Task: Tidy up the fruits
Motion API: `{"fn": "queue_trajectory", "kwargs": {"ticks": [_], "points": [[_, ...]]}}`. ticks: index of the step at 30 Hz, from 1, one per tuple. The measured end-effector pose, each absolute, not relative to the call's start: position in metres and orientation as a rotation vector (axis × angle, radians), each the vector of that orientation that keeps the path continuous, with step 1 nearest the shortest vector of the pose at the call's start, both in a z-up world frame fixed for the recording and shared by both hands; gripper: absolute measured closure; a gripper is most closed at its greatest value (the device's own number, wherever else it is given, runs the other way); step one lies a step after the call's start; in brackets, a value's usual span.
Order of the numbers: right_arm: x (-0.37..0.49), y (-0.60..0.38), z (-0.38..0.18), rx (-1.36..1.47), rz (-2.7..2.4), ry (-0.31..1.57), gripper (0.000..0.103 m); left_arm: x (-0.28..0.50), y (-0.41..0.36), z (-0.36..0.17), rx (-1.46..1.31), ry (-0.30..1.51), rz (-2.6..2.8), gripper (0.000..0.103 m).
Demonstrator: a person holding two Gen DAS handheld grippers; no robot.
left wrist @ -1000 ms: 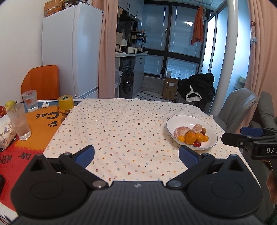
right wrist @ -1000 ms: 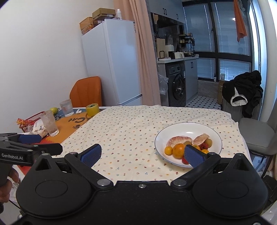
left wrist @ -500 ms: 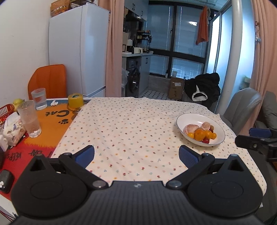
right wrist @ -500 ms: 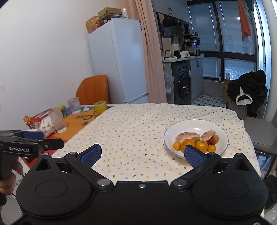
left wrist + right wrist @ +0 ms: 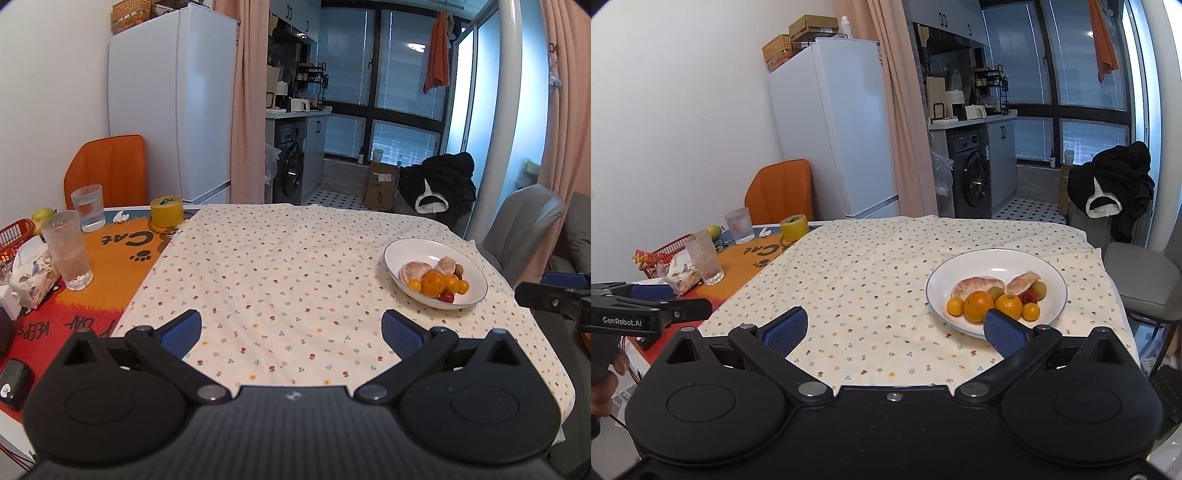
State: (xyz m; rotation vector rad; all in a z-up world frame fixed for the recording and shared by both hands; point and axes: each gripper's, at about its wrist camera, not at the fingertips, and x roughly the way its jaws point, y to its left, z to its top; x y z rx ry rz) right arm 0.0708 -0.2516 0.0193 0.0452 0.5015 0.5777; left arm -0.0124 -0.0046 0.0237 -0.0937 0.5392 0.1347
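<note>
A white bowl (image 5: 413,245) (image 5: 993,258) stands on the right side of the flowered tablecloth (image 5: 280,266) (image 5: 864,273). In it lie peeled pomelo pieces (image 5: 977,285), mandarins (image 5: 978,305) (image 5: 433,283), small kumquats and a red fruit. My left gripper (image 5: 291,328) hovers open over the cloth's near edge, with nothing between its blue pads. My right gripper (image 5: 894,326) is open too, and its right pad overlaps the bowl's near rim in the right wrist view. Each gripper shows at the edge of the other's view.
On the orange mat at the left stand two glasses (image 5: 68,254) (image 5: 88,206), a yellow tape roll (image 5: 166,211), a tissue pack (image 5: 31,271) and a red basket (image 5: 661,254). An orange chair (image 5: 107,170) stands behind, a grey chair (image 5: 521,229) at the right, a fridge (image 5: 173,103) beyond.
Both grippers have drawn back from the table and risen a little, so more of the cloth and mat shows. Both stay open. The bowl and fruit have not moved.
</note>
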Motion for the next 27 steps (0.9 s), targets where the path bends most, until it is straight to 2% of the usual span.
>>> {"fn": "queue_trajectory", "kwargs": {"ticks": [27], "points": [[0.0686, -0.2526, 0.0196, 0.031, 0.576, 0.489, 0.000, -0.0114, -0.0118, 0.0213, -0.084, 0.543, 0.112, 0.000]]}}
